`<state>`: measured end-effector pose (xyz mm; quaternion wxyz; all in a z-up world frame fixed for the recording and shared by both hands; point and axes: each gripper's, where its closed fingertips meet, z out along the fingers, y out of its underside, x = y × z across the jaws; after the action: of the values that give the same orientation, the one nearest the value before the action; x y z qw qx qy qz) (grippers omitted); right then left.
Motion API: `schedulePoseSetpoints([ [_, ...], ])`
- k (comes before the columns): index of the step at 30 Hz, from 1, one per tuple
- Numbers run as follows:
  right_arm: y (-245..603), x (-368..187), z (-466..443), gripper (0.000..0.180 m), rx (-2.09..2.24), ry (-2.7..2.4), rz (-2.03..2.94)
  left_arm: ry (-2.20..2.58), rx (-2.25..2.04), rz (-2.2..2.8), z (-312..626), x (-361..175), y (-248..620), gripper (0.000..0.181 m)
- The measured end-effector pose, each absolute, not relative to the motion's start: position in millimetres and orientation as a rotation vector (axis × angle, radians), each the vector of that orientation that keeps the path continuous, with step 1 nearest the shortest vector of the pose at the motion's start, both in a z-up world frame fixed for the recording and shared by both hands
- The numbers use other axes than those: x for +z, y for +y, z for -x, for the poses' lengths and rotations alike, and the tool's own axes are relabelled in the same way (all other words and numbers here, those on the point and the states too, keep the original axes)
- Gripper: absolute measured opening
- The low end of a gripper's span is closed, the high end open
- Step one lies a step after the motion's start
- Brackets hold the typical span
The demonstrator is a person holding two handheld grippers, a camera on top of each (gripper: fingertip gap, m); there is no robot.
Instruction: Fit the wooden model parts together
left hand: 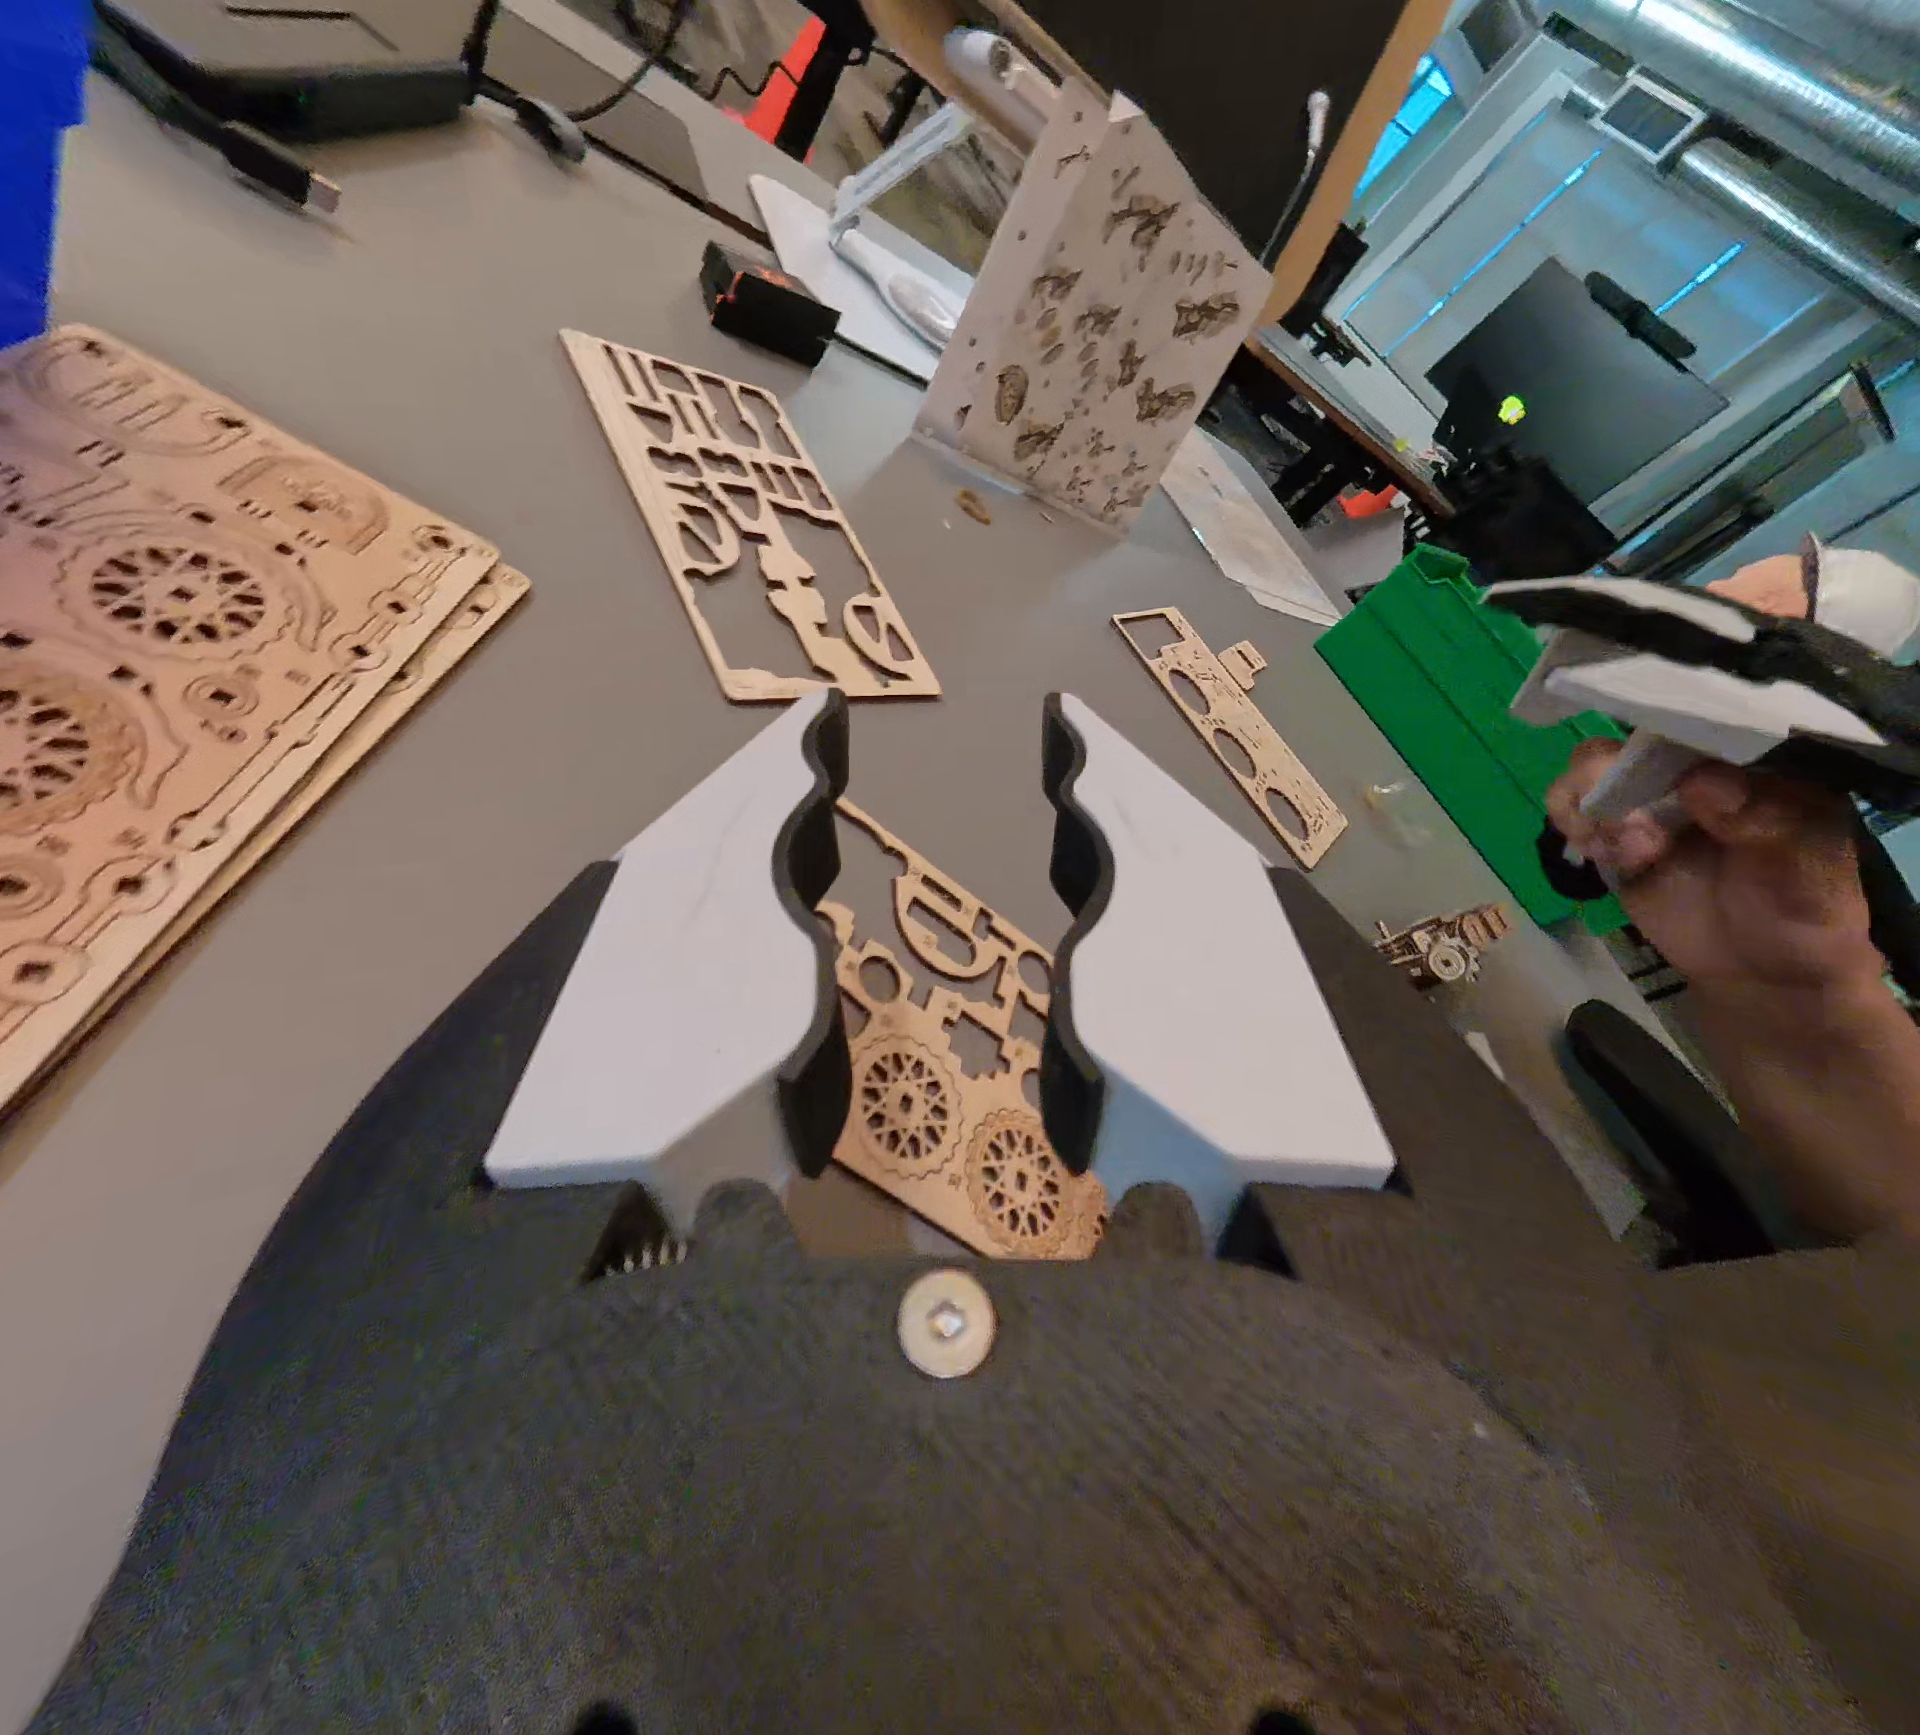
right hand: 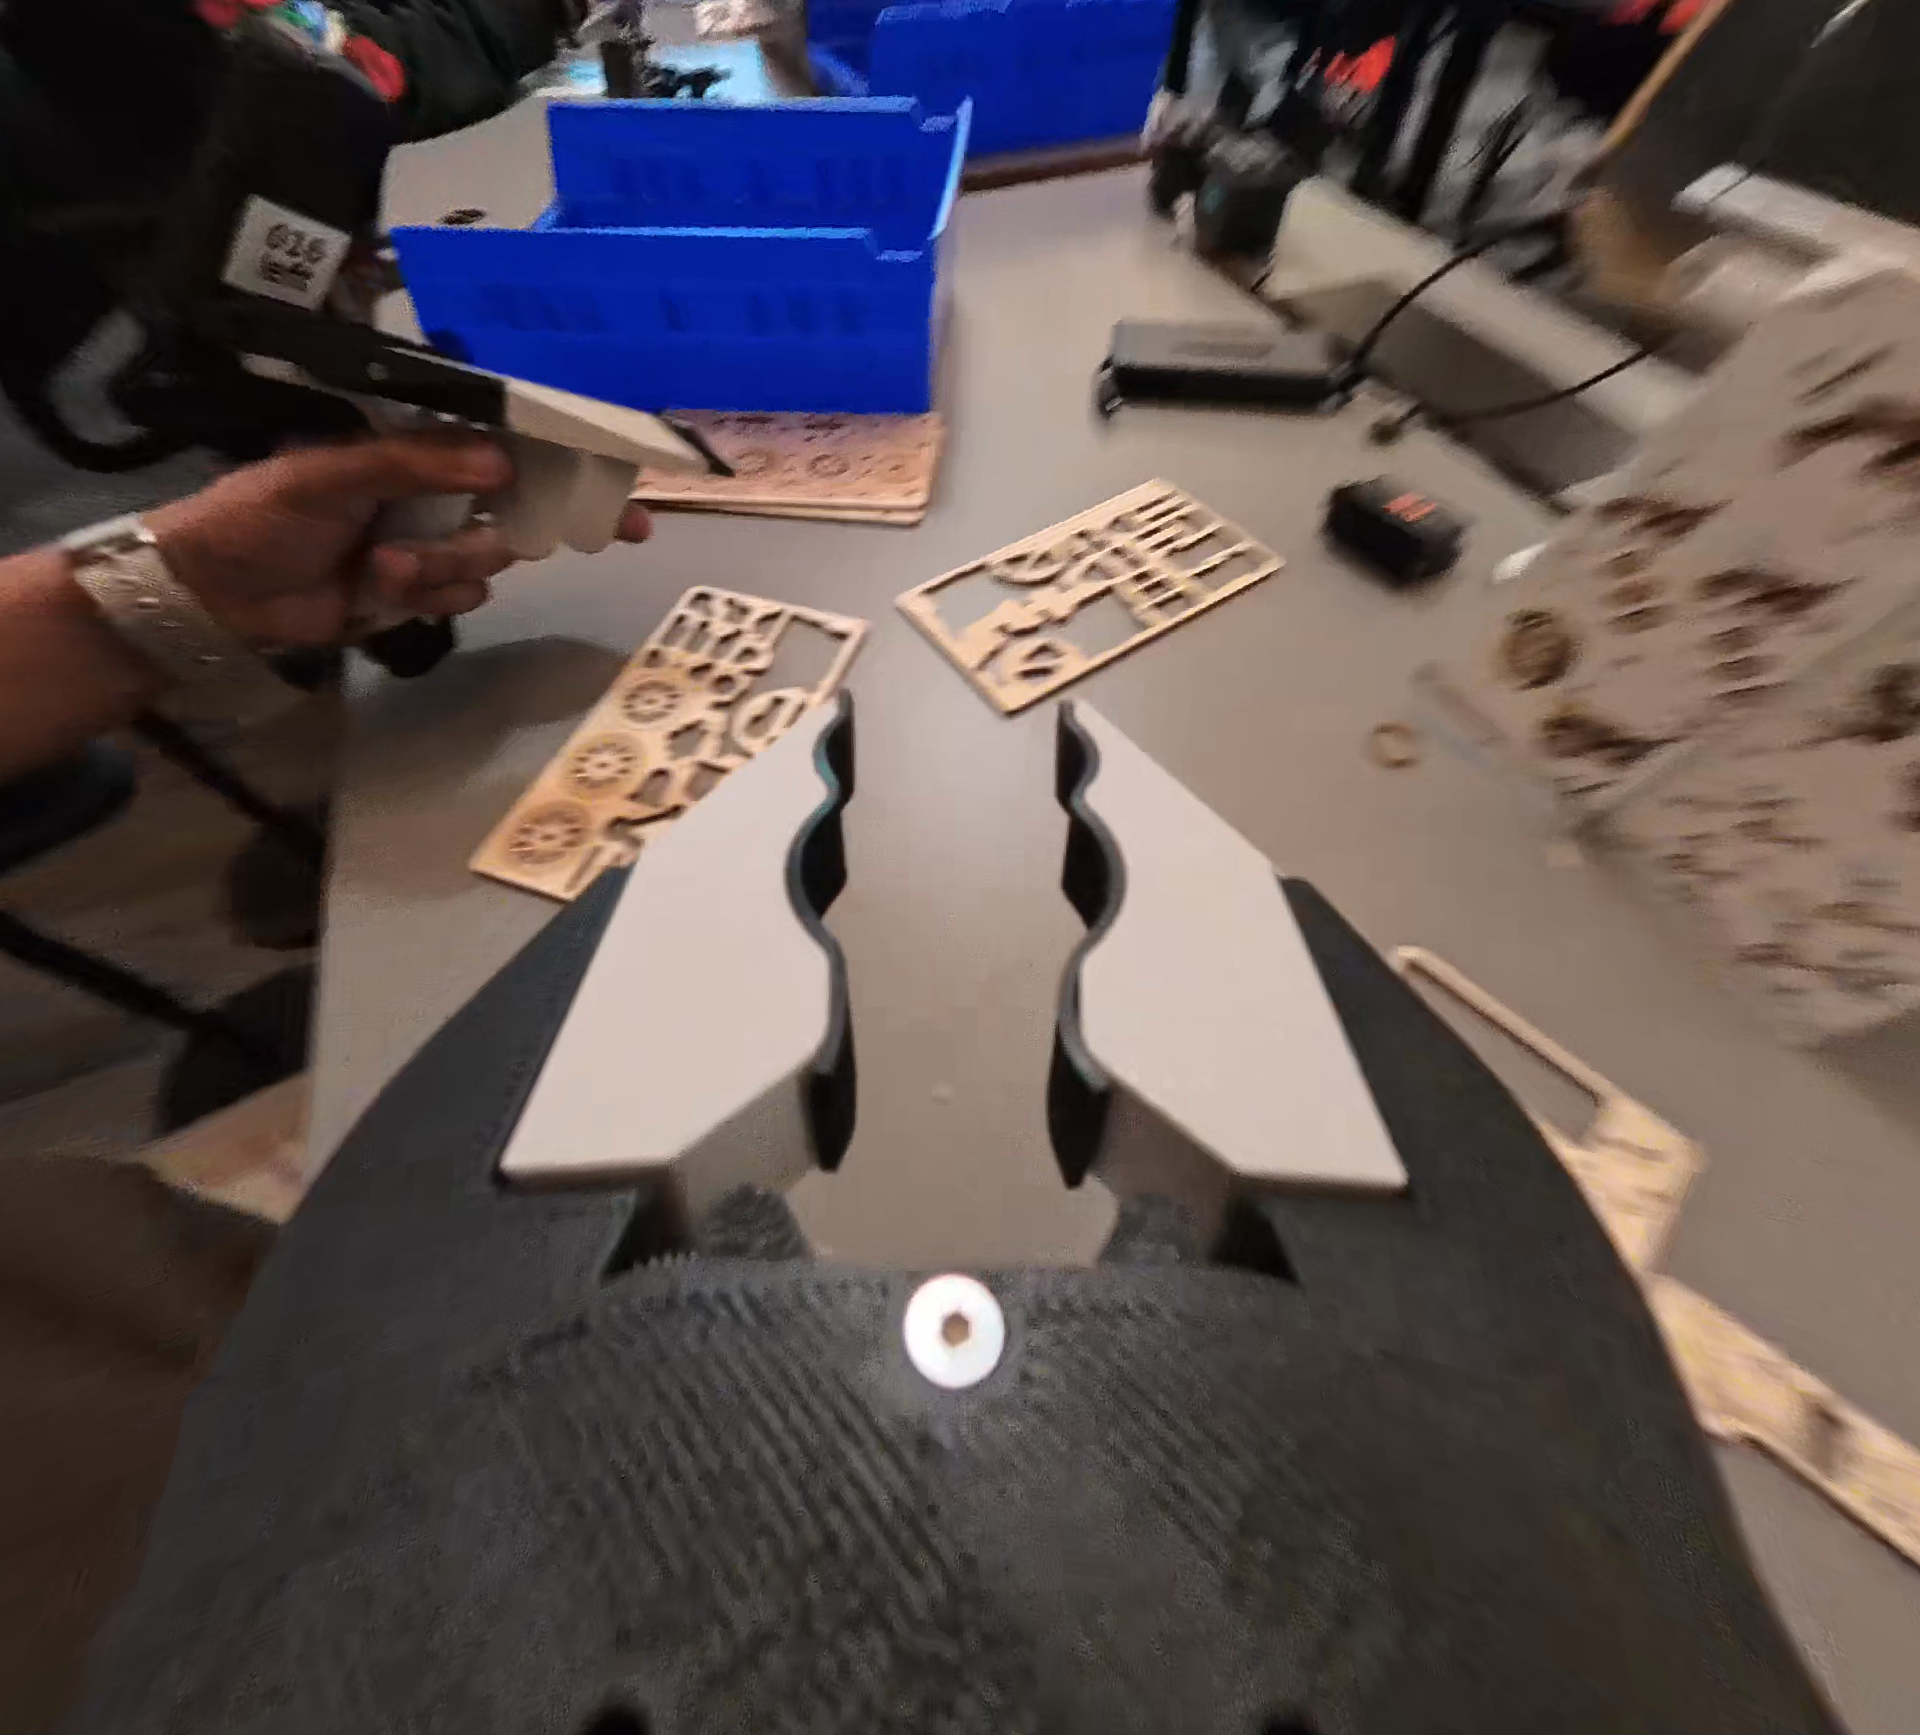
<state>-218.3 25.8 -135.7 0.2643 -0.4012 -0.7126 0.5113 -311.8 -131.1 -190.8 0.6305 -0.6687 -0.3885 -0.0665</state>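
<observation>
Wooden gear sheet (left hand: 961,1062) lay flat on the grey tabletop (left hand: 416,854) beneath the left gripper (left hand: 943,709), jaws wide apart, empty; right gripper (right hand: 954,717) likewise. Blue bin (right hand: 675,314) beyond it, contents unseen.

Your left tool (left hand: 940,709) hangs open over the gear sheet (left hand: 935,1041) on the counter (left hand: 416,906); your right tool (left hand: 1538,646) hovers near the green bin (left hand: 1434,698) at the counter's right edge.
</observation>
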Motion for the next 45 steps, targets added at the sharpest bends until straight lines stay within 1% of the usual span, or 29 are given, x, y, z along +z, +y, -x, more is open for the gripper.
schedulePoseSetpoints([
  [2,50.3,-115.5,208.5,0.025,1.372,-1.768,0.966,-0.852,-0.153,1.564,303.2,-190.2,-121.0,0.038],
  [5,91.1,-90.0,177.9,0.016,1.377,-1.466,0.800,-0.781,-0.093,1.647,289.9,-192.5,-103.6,0.039],
  [7,120.0,-95.8,162.1,0.016,1.348,-1.376,0.845,-0.734,-0.020,1.708,285.5,-193.9,-91.0,0.039],
  [9,143.7,-108.7,154.8,0.025,1.346,-1.368,0.953,-0.695,0.012,1.736,283.1,-191.7,-73.1,0.039],
  [11,164.4,-119.7,148.6,0.028,1.351,-1.366,1.053,-0.665,-0.036,1.745,278.0,-190.1,-49.4,0.040],
  [16,201.4,-128.5,120.6,0.027,1.387,-1.247,1.216,-0.571,-0.076,1.831,264.6,-197.3,-2.4,0.042],
  [23,207.1,-152.8,101.3,0.029,1.231,-1.320,1.296,-0.478,-0.140,1.854,255.7,-201.8,29.7,0.040],
  [29,200.7,-163.8,95.0,0.030,1.242,-1.343,1.365,-0.445,-0.210,1.866,251.7,-208.8,39.0,0.040],
  [35,192.0,-181.9,108.1,0.029,1.239,-1.445,1.393,-0.494,-0.188,1.922,263.1,-223.5,31.7,0.041],
  [40,201.6,-190.3,130.4,0.027,1.191,-1.514,1.360,-0.547,-0.226,1.882,278.3,-221.8,31.9,0.041],
  [45,206.4,-174.5,147.9,0.025,1.258,-1.515,1.286,-0.578,-0.163,1.820,302.0,-208.4,42.0,0.039],
])
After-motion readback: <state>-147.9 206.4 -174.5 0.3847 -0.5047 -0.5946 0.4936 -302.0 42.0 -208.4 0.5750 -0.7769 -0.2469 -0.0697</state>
